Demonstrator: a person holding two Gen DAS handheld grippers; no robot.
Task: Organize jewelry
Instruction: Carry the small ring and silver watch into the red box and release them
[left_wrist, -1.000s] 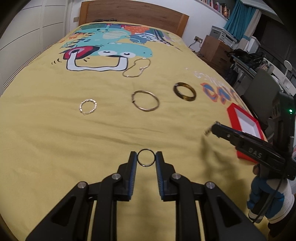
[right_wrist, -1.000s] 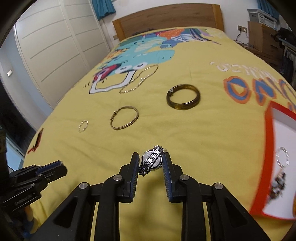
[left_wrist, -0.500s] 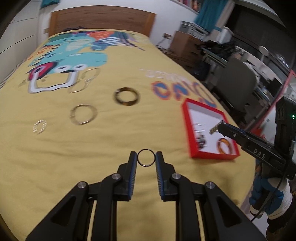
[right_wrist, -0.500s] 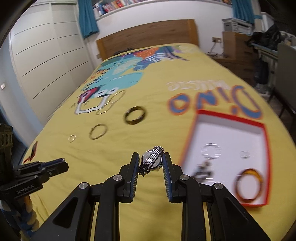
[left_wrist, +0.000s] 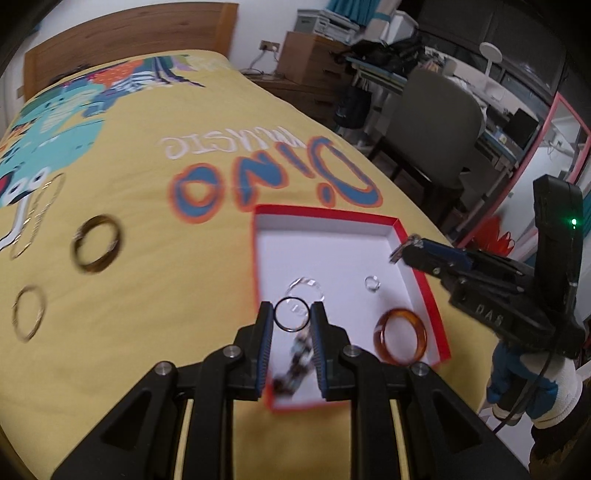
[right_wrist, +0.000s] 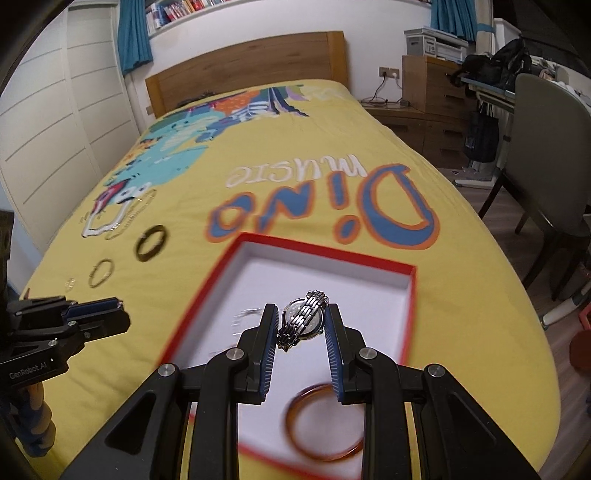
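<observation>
- The left gripper (left_wrist: 291, 317) has its fingers clenched on a thin dark ring (left_wrist: 291, 314), which stands upright between the tips.
- The right gripper (right_wrist: 302, 325) has its fingers clenched on a silver metal watch (right_wrist: 303, 319), pinched across its case and band.
- Beneath and ahead of both pairs of fingers lies an open red box (left_wrist: 424, 284) with a white floor, resting on a yellow bed (right_wrist: 314, 155).
- Already in the box: an amber bangle (left_wrist: 402, 336), a small clear ring (left_wrist: 372, 283), a clear bracelet (left_wrist: 306, 287) and a dark beaded piece, blurred, under the left fingers.
- Well to the left of the left fingers, a dark bangle (left_wrist: 96, 240) and a gold hoop (left_wrist: 28, 312) lie on the bed, with a chain beyond.
- The step in hand appears to be carrying both pieces to the box.
- Next, each gripper likely needs to lower over bare white floor and release.
</observation>
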